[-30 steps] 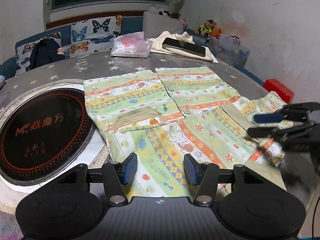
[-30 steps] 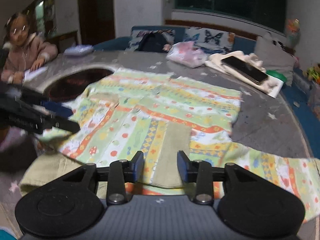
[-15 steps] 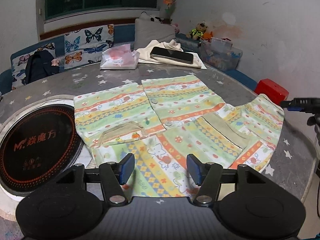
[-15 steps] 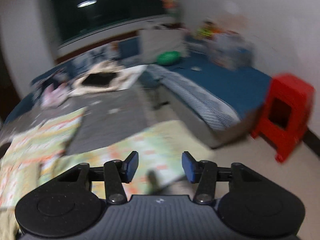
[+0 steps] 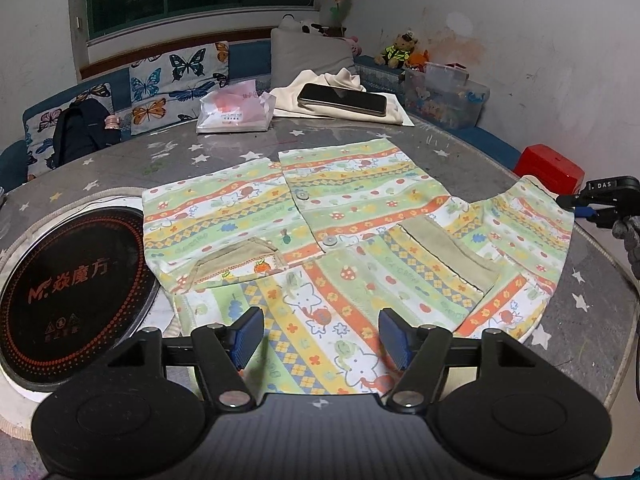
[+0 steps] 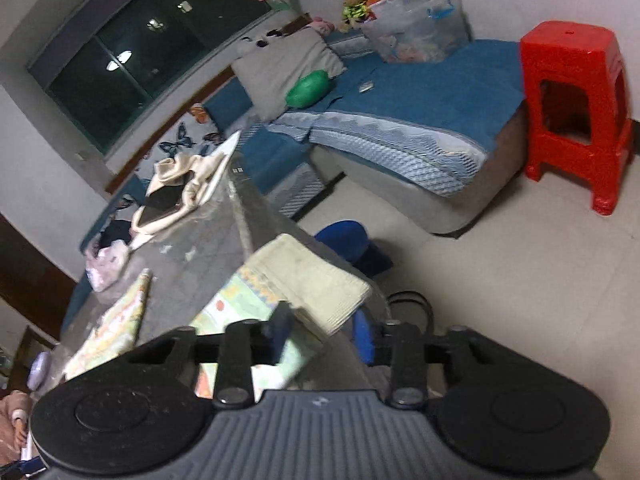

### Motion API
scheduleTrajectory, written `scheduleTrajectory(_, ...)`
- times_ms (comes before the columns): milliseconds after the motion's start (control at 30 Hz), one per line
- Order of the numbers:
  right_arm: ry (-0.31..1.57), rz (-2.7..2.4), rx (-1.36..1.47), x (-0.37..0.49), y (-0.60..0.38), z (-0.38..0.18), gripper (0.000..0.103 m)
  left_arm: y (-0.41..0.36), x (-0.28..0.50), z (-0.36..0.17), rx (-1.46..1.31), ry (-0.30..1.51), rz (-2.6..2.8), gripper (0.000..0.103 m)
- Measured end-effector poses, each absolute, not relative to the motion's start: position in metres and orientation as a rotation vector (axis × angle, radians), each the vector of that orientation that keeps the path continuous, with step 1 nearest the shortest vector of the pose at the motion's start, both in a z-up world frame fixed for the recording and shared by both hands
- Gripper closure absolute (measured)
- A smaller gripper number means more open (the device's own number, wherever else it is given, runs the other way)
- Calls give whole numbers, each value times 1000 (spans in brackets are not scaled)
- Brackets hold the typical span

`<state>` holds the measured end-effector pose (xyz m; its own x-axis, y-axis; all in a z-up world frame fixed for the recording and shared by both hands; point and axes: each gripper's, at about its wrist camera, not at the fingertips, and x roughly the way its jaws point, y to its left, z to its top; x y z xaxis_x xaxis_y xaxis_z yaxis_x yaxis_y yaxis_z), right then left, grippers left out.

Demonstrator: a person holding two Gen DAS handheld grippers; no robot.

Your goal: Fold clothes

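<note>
Your left gripper [image 5: 320, 338] hovers with its blue-padded jaws spread wide and grasping nothing, poised above the near hem of a green, yellow and orange striped child's button-up shirt with cartoon prints [image 5: 320, 240], which lies spread flat on the round grey star-patterned table [image 5: 168, 152]. One sleeve is folded across the shirt's lower front, its khaki cuff band [image 5: 448, 256] lying on top; the other sleeve stretches to the table's right edge. There your right gripper [image 5: 576, 205] sits at the sleeve end. From the right wrist camera, that gripper [image 6: 322, 334] is released, jaws apart, with the pale ribbed cuff [image 6: 316, 280] of the sleeve lying between and just ahead of the pads at the table rim. A black round induction cooktop [image 5: 68, 284] is set into the table left of the shirt. At the far side a black smartphone [image 5: 342, 99] rests on cream cloth [image 5: 320, 84], beside a pink plastic packet [image 5: 236, 112]. A red plastic stool [image 6: 576, 108] stands on the floor
</note>
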<state>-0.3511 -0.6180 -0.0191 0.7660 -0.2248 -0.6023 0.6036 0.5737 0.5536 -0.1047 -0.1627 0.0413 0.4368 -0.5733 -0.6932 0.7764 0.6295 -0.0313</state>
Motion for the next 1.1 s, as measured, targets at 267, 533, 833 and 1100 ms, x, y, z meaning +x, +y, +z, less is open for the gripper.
scheduleTrajectory(267, 404, -459, 793, -348, -595, 21, 96, -161, -104, 40, 309, 727, -838, 33)
scheduleTrajectory(533, 335, -186, 723, -310, -528, 81, 97, -150, -107, 41, 293, 708, -824, 28)
scheduleTrajectory(833, 369, 62, 560, -237, -430, 114, 97, -121, -109, 49, 238, 674, -788, 24)
scheduleTrajectory(1100, 547, -198, 267, -248, -418, 79, 69, -103, -108, 50, 218, 665, -773, 17)
